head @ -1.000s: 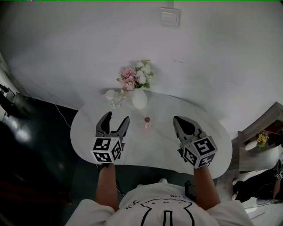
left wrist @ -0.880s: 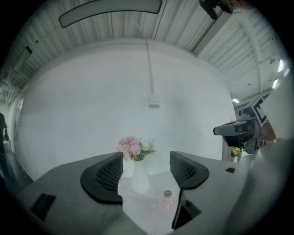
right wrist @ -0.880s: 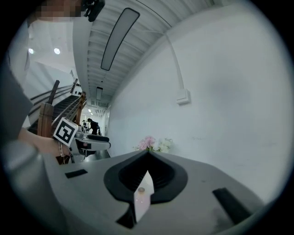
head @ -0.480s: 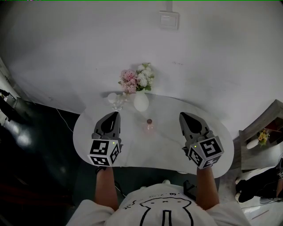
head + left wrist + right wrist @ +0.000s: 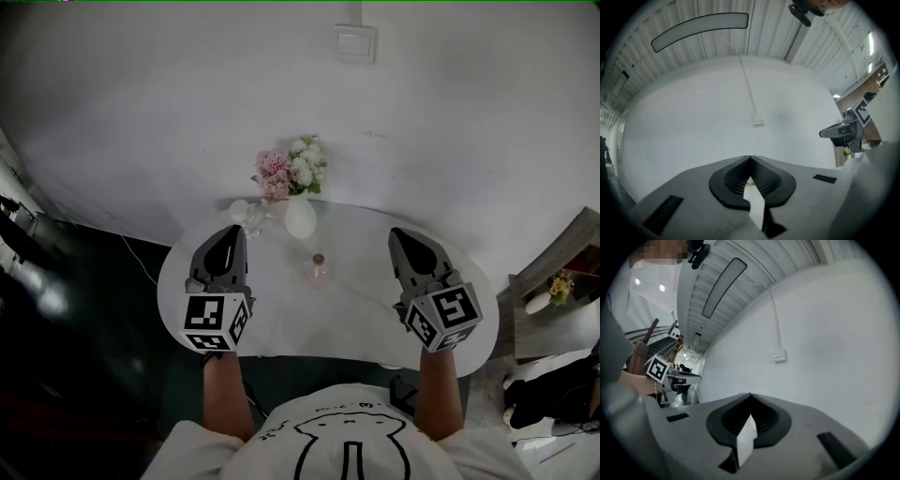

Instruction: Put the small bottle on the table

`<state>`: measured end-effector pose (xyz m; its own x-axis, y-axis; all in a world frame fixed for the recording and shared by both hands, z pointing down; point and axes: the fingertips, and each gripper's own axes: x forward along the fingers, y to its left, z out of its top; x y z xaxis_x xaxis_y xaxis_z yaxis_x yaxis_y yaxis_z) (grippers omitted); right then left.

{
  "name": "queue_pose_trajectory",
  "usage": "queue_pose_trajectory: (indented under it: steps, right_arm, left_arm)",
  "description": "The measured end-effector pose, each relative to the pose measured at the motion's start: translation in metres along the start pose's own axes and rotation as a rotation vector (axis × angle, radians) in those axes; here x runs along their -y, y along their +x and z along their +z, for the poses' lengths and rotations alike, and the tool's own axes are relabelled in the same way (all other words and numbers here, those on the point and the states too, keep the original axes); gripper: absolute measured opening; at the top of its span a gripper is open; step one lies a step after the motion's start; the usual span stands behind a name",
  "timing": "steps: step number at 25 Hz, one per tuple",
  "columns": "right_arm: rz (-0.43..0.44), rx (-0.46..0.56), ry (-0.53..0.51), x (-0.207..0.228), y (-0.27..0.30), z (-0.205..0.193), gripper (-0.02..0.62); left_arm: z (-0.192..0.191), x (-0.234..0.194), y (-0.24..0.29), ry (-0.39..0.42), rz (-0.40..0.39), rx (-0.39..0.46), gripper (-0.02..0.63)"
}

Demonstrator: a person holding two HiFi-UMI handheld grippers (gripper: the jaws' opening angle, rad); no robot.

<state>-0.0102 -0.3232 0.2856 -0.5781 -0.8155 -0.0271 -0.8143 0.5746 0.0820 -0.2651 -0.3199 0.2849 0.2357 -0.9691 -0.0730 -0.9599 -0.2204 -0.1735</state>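
A small clear bottle [image 5: 319, 271] with a dark cap stands upright on the white oval table [image 5: 281, 319], midway between my two grippers and touched by neither. My left gripper [image 5: 237, 231] hangs over the table's left part, its jaws shut with nothing in them. My right gripper [image 5: 397, 234] is over the table's right part, also shut and empty. In the left gripper view the left gripper [image 5: 750, 158] points at the white wall; in the right gripper view the right gripper [image 5: 751, 395] does the same. The bottle shows in neither gripper view.
A white vase [image 5: 299, 215] with pink and white flowers [image 5: 291, 163] stands at the table's far edge, a small clear glass object [image 5: 246, 216] to its left. A wall switch [image 5: 355, 42] sits on the white wall. Dark floor lies to the left, a wooden shelf [image 5: 553, 281] to the right.
The left gripper's jaws have gone from open to shut. Both grippers have drifted slightly outward, away from the bottle, which has not moved on the table.
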Motion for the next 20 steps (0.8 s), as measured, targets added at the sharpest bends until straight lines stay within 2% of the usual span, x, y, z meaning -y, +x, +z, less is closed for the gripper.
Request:
queue_pose_trajectory:
  steps: [9,15,20]
  right_arm:
    - [-0.045,0.010,-0.064,0.005,-0.003,0.013,-0.009]
    - [-0.043,0.001,-0.108,-0.002,-0.002,0.013,-0.009]
    - [-0.047,0.007,-0.110,-0.004,-0.004,0.014,-0.009]
  left_arm:
    - [0.025,-0.004,-0.005,0.054,0.031,0.057,0.003]
    - [0.026,-0.004,-0.009,0.047,0.036,0.064,0.003]
    - [0.029,0.001,-0.011,0.036,0.010,0.077,0.003]
